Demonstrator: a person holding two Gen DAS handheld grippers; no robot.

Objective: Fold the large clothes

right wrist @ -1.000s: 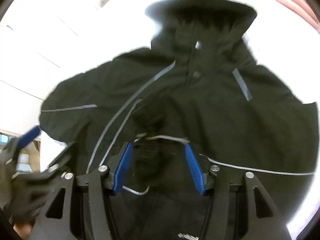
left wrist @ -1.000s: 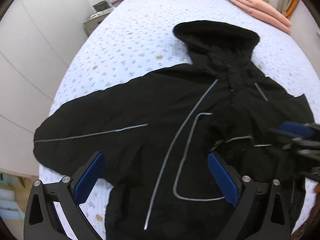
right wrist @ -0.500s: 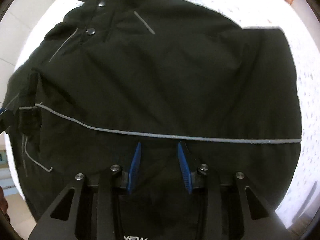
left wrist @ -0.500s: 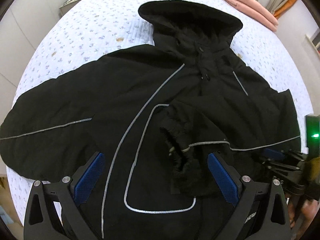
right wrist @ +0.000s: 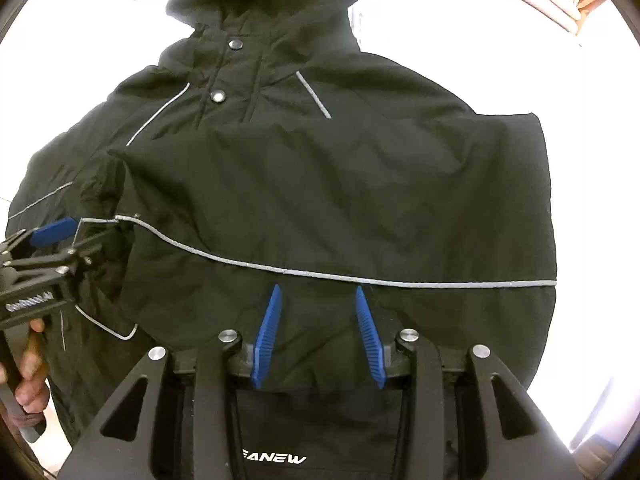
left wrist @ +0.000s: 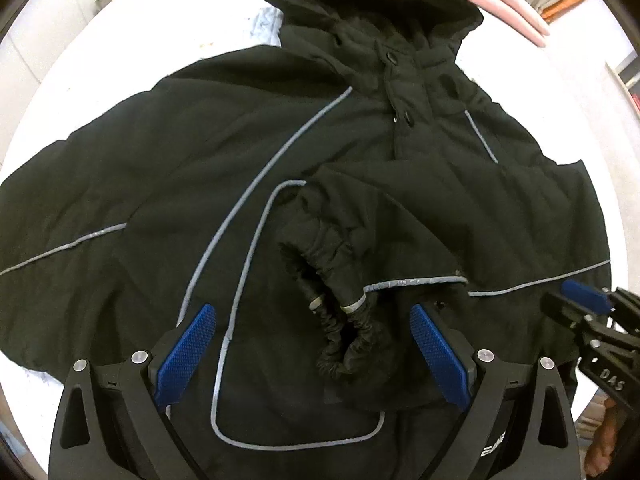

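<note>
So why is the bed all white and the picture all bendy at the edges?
Right wrist view: the camera brightens for the dark jacket, so the bed washes out to plain white. Left wrist view: the bed is nearly as glary, its print barely showing. Both views: the fisheye lens curves everything, with dark rounded corners.

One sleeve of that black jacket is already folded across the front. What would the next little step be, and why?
Probably reach the left gripper to the other sleeve, which lies spread out sideways on the bed, and fold it in. The folded sleeve's cuff already rests on the black hooded jacket, and both grippers hang over it with jaws apart, holding nothing, the right gripper above the hem.
</note>
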